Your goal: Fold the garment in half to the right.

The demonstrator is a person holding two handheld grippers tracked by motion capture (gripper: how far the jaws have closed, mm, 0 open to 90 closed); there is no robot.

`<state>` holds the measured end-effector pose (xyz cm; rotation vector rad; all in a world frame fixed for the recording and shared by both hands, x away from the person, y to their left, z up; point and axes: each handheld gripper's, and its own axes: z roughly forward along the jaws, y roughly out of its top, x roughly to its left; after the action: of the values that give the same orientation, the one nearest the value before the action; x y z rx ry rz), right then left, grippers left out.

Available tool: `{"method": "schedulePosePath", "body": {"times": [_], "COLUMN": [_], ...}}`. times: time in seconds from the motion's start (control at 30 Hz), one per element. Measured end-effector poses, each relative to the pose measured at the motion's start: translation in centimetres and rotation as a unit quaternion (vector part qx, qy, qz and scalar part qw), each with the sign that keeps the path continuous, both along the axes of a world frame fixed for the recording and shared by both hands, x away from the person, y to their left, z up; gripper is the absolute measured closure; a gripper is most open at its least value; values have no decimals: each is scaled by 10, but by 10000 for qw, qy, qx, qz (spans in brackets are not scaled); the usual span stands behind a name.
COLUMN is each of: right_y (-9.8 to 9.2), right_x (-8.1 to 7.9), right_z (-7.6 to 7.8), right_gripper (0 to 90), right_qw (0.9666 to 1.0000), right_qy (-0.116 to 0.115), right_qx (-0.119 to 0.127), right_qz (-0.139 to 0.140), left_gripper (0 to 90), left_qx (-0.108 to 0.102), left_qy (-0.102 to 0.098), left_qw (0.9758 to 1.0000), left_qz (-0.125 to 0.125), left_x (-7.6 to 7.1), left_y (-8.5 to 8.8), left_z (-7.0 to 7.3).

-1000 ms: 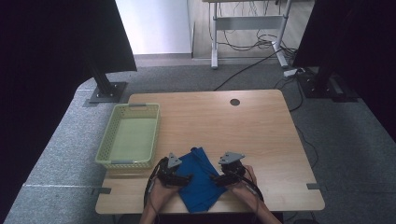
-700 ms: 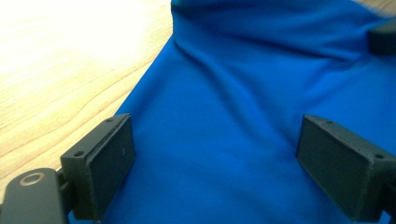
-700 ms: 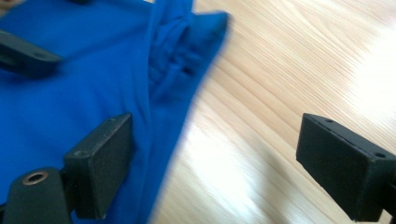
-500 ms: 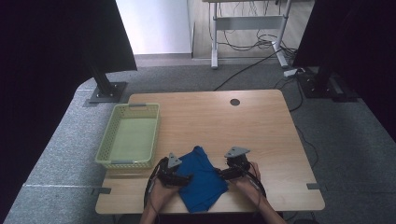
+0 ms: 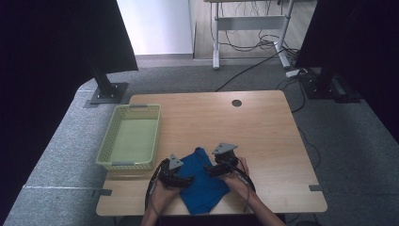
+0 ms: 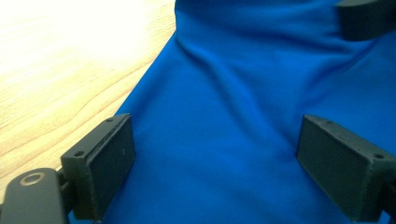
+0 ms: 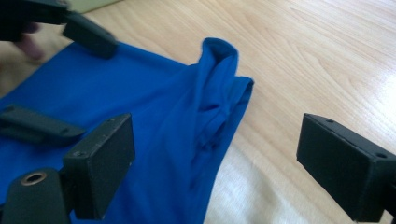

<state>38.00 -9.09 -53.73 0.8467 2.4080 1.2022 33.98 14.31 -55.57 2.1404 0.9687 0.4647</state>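
Presently the left gripper (image 5: 184,181) stands wide apart over the blue cloth (image 5: 203,181), pinning nothing. The right gripper (image 5: 210,170), likewise agape, straddles the cloth's bunched edge, seemingly poised to pinch it for folding.

Wood table (image 5: 263,136) w/ round hole (image 5: 236,102) at far edge. Green basket (image 5: 108,145) on left side, blue cloth (image 5: 203,181) crumpled at near edge, centre, just right of basket.
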Motion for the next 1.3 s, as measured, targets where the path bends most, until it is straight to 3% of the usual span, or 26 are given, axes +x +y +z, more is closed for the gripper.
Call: {"method": "schedulePosePath", "body": {"times": [0.1, 0.2, 0.53, 0.6, 0.7, 0.77, 0.83, 0.97, 1.3], "right_y": [-1, -10, -1, 1, -3, -6, -7, -6, -17], "right_x": [10, 18, 23, 30, 41, 45, 46, 45, 33], "right_z": [-5, -8, 2, -1, -9, -14, -17, -13, -2], "right_gripper": [110, 105, 106, 106, 103, 103, 105, 108, 102], "right_qw": [9996, 9988, 9994, 9990, 9970, 9965, 9964, 9969, 9989], "right_qy": [-17, 63, -16, 8, 70, 184, 232, 163, 117], "right_qx": [-199, -154, 25, 50, -182, -171, -91, -163, -37], "right_qz": [-219, -465, -340, -452, -743, -800, -806, -758, -458], "left_gripper": [113, 113, 113, 113, 115, 119, 119, 120, 127], "left_qx": [0, -1, 0, 3, -1, -5, -6, -7, -11], "left_qy": [0, 0, -3, -7, -4, -6, -4, -7, -30], "left_qw": [10000, 10000, 10000, 10000, 10000, 10000, 10000, 10000, 10000], "left_qz": [9, 14, 24, 35, 42, 47, 53, 59, 73], "left_x": [0, 0, 0, -1, -1, -1, -1, -1, -1], "left_y": [0, 0, 0, 0, 0, 0, 0, 0, -1], "left_z": [0, 0, 0, 0, 0, 0, 0, 0, 0]}}
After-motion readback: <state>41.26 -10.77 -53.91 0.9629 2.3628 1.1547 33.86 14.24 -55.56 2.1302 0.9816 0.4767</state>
